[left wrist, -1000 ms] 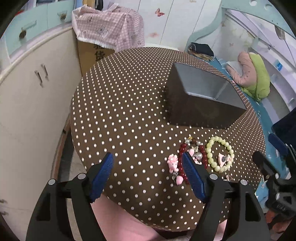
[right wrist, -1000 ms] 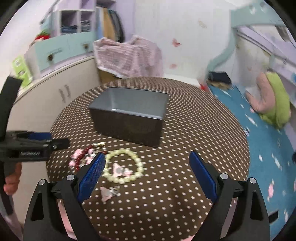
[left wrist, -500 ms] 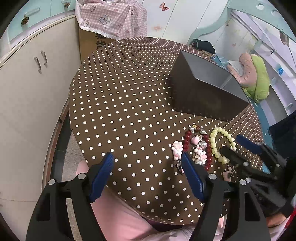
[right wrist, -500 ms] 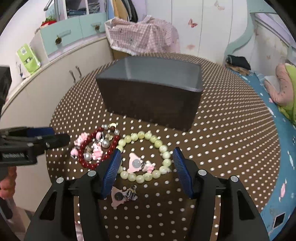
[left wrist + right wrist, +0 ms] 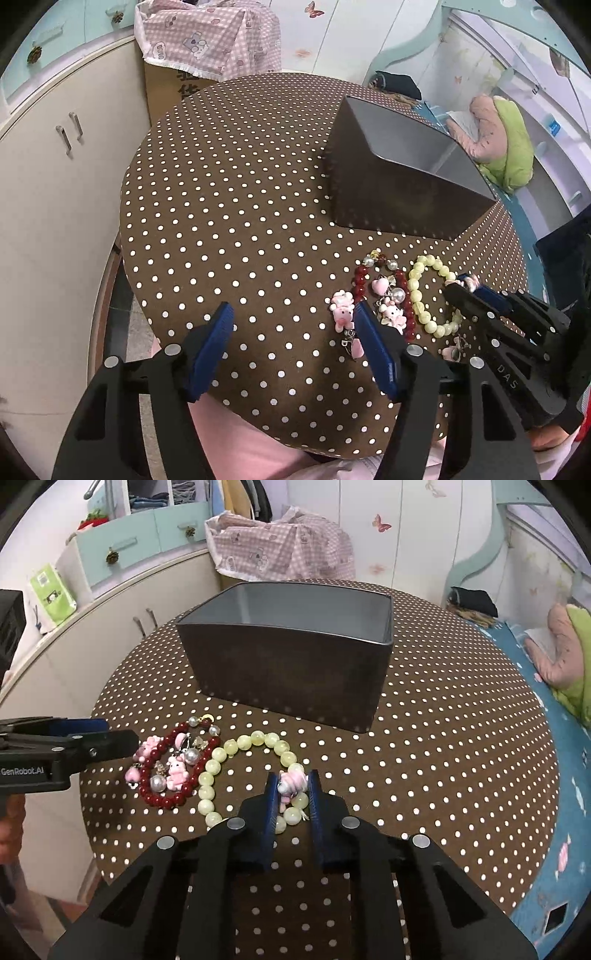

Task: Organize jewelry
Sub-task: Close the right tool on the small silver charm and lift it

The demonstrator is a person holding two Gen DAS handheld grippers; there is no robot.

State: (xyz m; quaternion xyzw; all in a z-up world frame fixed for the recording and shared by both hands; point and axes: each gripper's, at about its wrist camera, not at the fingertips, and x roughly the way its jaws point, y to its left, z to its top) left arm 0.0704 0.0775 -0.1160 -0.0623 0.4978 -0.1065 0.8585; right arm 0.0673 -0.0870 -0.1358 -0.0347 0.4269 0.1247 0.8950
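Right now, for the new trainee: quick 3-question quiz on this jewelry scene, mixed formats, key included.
1. True or false: the left gripper is shut on the red bead bracelet.
2. What is between the right gripper pads?
3. The dark box sits: A) beyond the bracelets, B) on top of them, C) off the table.

Key: 1 false, it is open and empty; 2 the pink charm at the pale green bracelet; 3 A.

Both tools share one build: the left gripper [image 5: 291, 334] and right gripper [image 5: 291, 792] have matte black angular frames, blue finger pads [image 5: 375, 350], silver screw heads and white lettering, "GenRobot.AI" on one side. Bare skin shows behind them.
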